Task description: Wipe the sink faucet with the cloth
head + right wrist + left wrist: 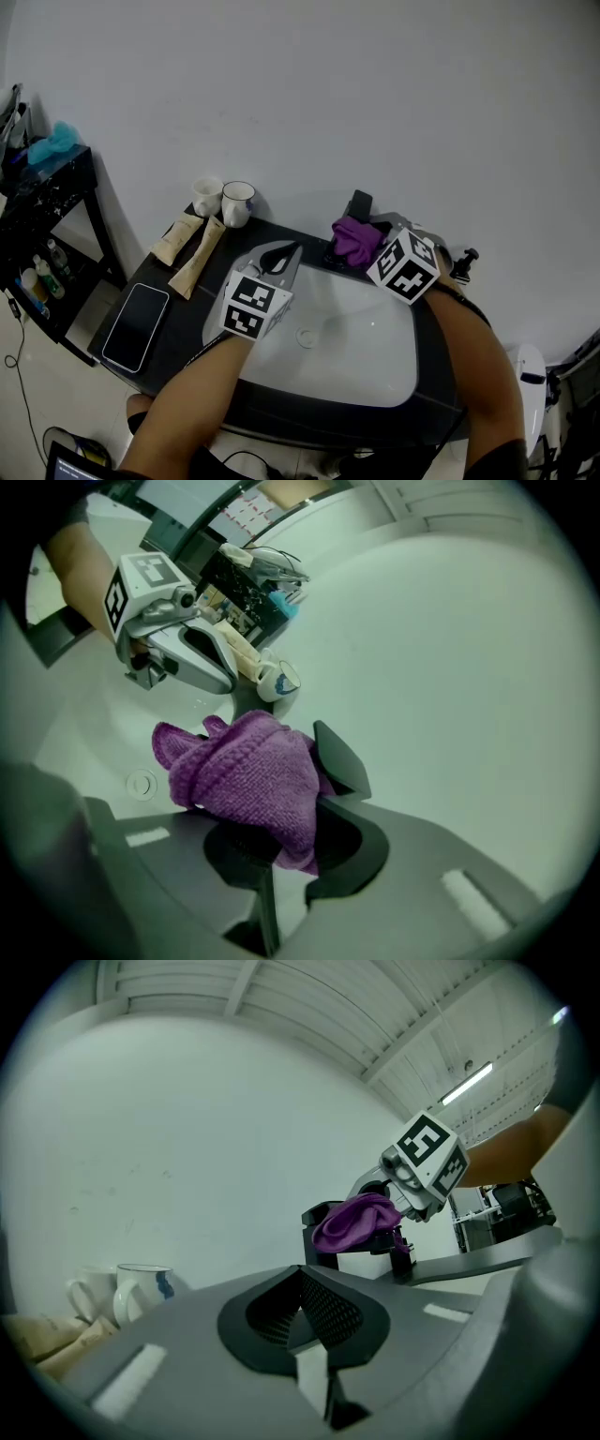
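purple knitted cloth (248, 780) is bunched between the jaws of the right gripper (281, 855), which are clamped on it, and it lies against the black sink faucet (360, 202). the left gripper (302, 1321) has its jaws closed (tips meeting, nothing between) above the left rim of the white oval sink (366, 361)

My left gripper (278, 255) and right gripper (364, 246), grey moulded shells, black mesh-textured pads (328, 1312), white cubes (255, 307) with black square markers.
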Available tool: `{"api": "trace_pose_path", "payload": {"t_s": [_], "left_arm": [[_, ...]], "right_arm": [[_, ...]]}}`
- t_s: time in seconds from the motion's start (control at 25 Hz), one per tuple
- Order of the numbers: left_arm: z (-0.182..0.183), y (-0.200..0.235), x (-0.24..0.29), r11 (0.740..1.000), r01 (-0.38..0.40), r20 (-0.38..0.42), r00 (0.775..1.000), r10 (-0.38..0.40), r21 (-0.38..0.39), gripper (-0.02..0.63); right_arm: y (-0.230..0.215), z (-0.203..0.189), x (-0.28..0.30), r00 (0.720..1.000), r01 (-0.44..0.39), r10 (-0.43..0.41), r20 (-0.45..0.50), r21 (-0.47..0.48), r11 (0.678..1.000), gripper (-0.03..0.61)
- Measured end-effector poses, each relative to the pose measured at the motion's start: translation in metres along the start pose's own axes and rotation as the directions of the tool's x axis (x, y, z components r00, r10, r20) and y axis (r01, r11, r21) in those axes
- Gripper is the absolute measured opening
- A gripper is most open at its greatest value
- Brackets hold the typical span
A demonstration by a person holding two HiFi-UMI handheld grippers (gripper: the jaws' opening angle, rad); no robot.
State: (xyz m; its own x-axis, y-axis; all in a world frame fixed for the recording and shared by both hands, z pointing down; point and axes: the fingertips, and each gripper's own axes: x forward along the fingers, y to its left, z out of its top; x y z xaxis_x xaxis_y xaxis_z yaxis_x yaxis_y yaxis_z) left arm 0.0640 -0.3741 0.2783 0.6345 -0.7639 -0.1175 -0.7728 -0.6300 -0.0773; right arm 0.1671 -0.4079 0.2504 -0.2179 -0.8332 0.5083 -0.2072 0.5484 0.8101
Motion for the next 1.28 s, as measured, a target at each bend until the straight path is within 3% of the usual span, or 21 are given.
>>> {"api": "trace_pose_path", "payload": {"t_s": [0.4,0.68,0.76,0.88,1.04,1.28], "left_arm": [[-0.008,0.000,0.000,0.999,-0.008,-0.045,0.999,0.010,0.039,0.017],[-0.015,-0.002,-0.002,0.995,-0.010,-0.090,0.996,0.019,0.096,0.017],[-0.015,-0.002,-0.002,0.995,-0.009,-0.093,0.995,0.018,0.095,0.017],[-0.014,-0.001,-0.002,0.996,-0.011,-0.094,0.995,0.020,0.092,0.017],[-0.013,-0.003,-0.002,0.996,-0.008,-0.089,0.996,0.015,0.086,0.017],[-0.010,-0.003,0.001,0.997,-0.002,-0.071,0.997,0.008,0.083,0.017]], "right_arm": [[0.036,0.016,-0.037,0.999,-0.042,0.040,-0.018,-0.172,0.984,0.049],[0.090,0.018,-0.076,0.993,-0.109,0.115,0.026,-0.174,0.979,0.052],[0.102,0.008,-0.072,0.997,-0.068,0.076,0.033,-0.190,0.979,0.052],[0.100,-0.006,-0.055,0.995,0.059,-0.048,0.084,-0.134,0.989,0.054],[0.086,-0.015,-0.030,0.967,0.231,-0.225,0.120,-0.038,0.972,0.054],[0.069,-0.012,0.012,0.932,0.341,-0.347,0.102,0.074,0.937,0.054]]}}
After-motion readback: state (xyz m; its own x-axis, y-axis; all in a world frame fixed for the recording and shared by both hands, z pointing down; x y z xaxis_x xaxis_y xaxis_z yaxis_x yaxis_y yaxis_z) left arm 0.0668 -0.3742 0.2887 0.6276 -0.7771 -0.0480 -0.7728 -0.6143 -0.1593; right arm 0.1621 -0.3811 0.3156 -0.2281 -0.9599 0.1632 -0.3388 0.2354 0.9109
